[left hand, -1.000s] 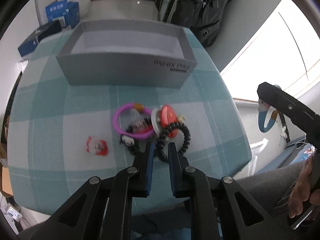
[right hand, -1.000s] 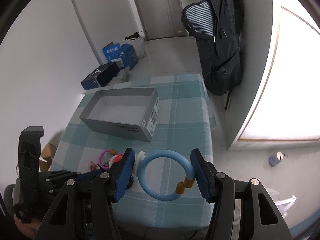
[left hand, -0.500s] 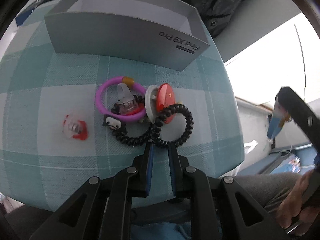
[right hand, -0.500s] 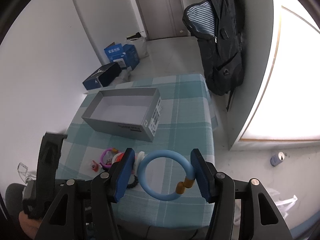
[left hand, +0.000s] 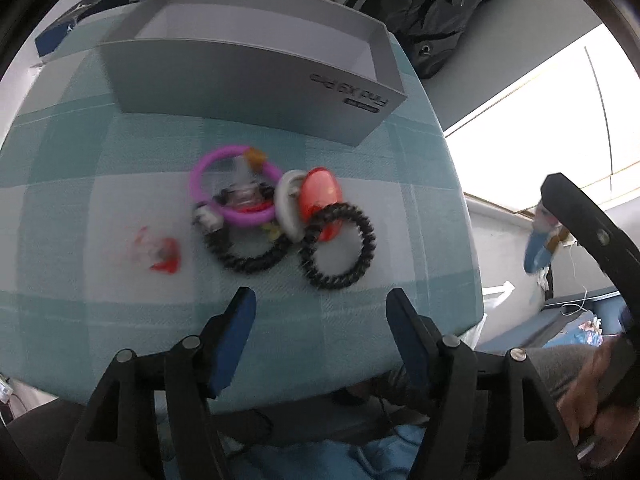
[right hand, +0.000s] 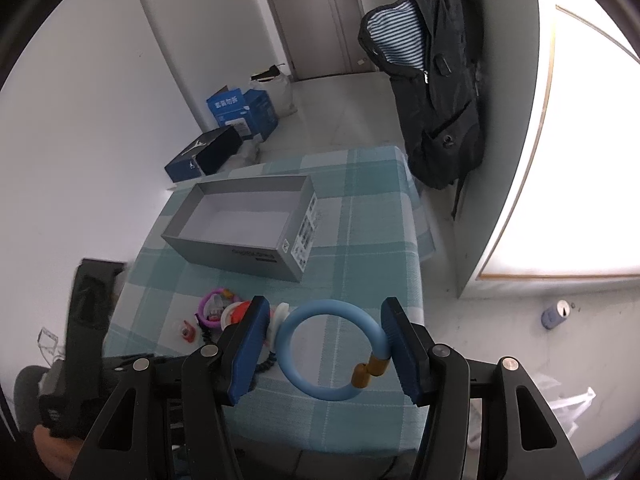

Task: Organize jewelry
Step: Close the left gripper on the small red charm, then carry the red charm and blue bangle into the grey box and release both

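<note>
Stock, as we judge it: grey box [right hand: 240, 216] holds 0 pieces. Blue bracelet [right hand: 332, 348] sits between our right gripper [right hand: 324, 352] pads. Left gripper [left hand: 320, 320] gapes wide, holding nothing, near the jewelry pile [left hand: 276, 216] on the checked tablecloth [left hand: 360, 152].

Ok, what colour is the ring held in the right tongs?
Light blue, with a small gold clasp; the ring shows best in the right wrist view.

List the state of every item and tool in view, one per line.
left tool: open, holding nothing
right tool: shut on blue ring
blue ring: held above the table
grey box: open, nothing visible inside
black hair ties: on the cloth, in the pile
pink ring: on the pile
</note>
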Demonstrator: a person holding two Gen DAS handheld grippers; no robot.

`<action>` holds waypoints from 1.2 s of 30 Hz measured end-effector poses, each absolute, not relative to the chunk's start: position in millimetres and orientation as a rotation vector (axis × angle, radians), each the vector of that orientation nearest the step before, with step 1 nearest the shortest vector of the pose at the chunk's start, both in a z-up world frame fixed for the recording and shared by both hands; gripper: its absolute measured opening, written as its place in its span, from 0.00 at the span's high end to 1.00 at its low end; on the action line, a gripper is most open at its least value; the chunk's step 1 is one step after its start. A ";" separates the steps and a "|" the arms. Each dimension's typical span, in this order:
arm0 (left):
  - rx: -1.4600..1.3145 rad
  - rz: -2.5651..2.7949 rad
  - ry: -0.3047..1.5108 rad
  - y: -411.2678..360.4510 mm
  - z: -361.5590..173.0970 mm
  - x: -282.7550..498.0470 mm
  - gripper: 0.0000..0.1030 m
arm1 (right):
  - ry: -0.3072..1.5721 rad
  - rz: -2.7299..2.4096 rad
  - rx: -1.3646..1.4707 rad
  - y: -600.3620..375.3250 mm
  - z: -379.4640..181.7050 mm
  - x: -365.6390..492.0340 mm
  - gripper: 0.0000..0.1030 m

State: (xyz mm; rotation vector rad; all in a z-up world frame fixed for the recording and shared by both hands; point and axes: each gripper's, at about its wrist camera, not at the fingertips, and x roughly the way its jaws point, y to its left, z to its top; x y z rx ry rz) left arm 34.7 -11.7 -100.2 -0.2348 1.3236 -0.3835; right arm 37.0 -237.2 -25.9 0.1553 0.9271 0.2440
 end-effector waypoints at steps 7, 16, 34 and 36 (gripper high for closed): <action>-0.180 -0.271 1.236 33.1 -89.8 34.4 0.39 | 0.949 0.239 0.169 -240.7 -31.6 40.4 0.45; -0.064 -0.174 1.239 31.0 -120.8 59.2 0.39 | 0.963 0.270 0.137 -219.9 -35.0 45.2 0.45; -0.218 -0.301 1.132 52.7 -74.7 71.8 0.87 | 1.015 0.350 0.219 -201.6 -27.4 74.0 0.45; -0.223 -0.320 1.088 51.9 -53.8 78.5 0.87 | 1.008 0.388 0.243 -197.5 -16.9 84.1 0.45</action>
